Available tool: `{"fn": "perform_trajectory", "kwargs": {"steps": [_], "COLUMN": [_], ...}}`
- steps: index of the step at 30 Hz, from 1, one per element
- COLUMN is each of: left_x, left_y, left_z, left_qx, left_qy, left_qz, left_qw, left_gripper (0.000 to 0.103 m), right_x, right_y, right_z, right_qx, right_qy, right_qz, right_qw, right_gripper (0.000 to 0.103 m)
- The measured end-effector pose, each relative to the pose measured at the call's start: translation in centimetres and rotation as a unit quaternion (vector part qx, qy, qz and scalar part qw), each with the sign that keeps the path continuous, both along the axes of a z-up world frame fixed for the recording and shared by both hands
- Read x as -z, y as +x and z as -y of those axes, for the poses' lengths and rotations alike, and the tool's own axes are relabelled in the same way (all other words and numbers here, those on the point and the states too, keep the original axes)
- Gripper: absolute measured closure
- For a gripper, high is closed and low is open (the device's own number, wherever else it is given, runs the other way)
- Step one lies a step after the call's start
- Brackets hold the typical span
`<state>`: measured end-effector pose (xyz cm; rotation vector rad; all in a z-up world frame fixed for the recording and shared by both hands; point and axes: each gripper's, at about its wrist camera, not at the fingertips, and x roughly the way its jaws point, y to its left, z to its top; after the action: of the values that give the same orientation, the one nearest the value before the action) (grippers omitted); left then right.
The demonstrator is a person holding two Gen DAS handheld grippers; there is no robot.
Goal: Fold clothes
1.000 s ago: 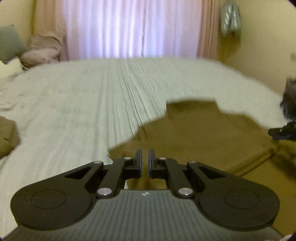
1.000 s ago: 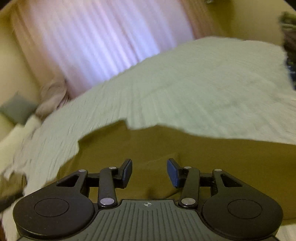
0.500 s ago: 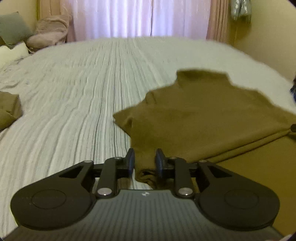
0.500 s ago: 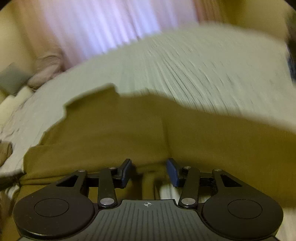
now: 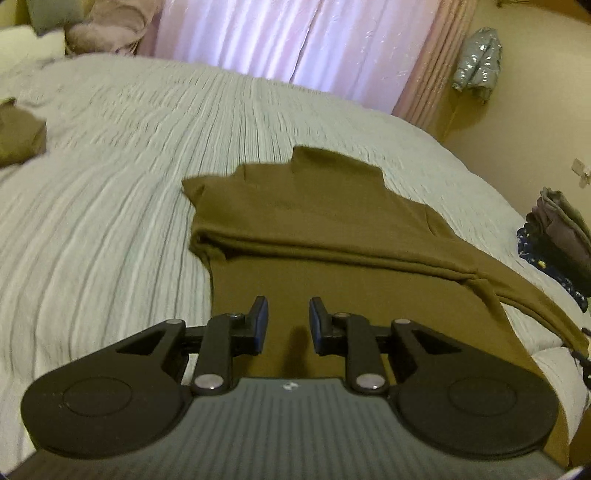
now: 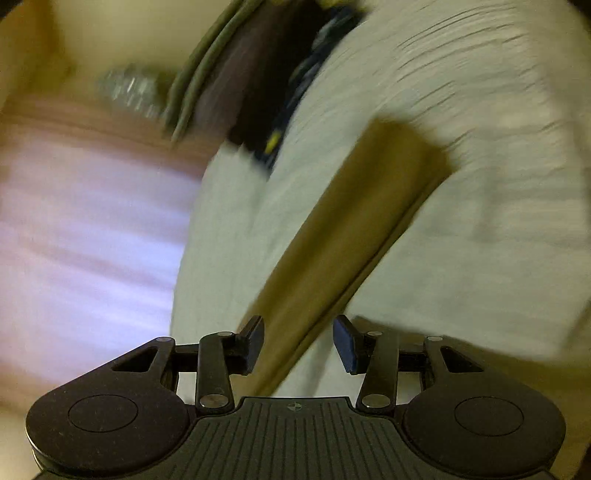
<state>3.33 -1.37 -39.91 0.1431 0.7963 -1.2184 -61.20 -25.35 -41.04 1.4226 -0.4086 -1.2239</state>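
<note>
Olive-brown garment (image 5: 314, 218) lies flat on the bed (image 5: 110, 206), matte knit, upper part doubled over so a long fold ridge runs across it. Left gripper (image 5: 284, 319) hovers over the garment's near panel, jaws apart, nothing between the blue-edged pads (image 5: 261, 320). Right gripper (image 6: 298, 341) also has its jaws spread, empty; a long narrow strip of the same olive cloth, the sleeve (image 6: 343, 236), runs from between the jaws out across the bedspread, lying below them, not pinched.

Bedspread is pale grey-green with fine ribbed, crinkled lines. Beyond the garment, past the bed's far edge: sheer pink-white curtain (image 5: 295, 40) with heavier dusty-pink drape beside it.

No containers. Closest thing: stack of folded clothes (image 5: 561, 236) at the bed's edge right of the garment, grey-brown on top, dark patterned piece under it.

Left view only: second olive lump (image 5: 20, 133) well left of the garment, pillows (image 5: 48, 33) at the far left corner, shiny silver jacket (image 5: 476, 66) hanging on the yellow wall. Right view only: sleeve's squared cuff end; heavily motion-blurred and rolled, stack (image 6: 236, 81) smeared at top.
</note>
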Motion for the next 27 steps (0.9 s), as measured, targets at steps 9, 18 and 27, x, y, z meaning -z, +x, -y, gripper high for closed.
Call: {"fn": "perform_trajectory", "kwargs": {"steps": [9,18,27], "left_x": [0.4,0.7,0.9], "left_y": [0.9,2.3,3.4], "left_z": [-0.5,-1.8,-4.3], "left_qx": [-0.019,-0.041,-0.069], "left_qy": [-0.002,-0.017,-0.029], "left_qz": [-0.018,-0.05,-0.11], "left_qw": [0.9997,0.9978,0.991], "left_gripper": [0.083,0.083,0.081], "right_x": [1.6,-8.5,-8.3], "right_y": [-1.3,12.1,39.0], "right_z": [2.5,5.0,-7.0], "right_qx": [0.055,-0.09,-0.452], "right_qy": [0.034,-0.098,-0.316], "right_qz": [0.006,-0.361,-0.524], "right_qw": [0.998,0.923,0.649], "right_gripper": [0.069,0.096,0.051]}}
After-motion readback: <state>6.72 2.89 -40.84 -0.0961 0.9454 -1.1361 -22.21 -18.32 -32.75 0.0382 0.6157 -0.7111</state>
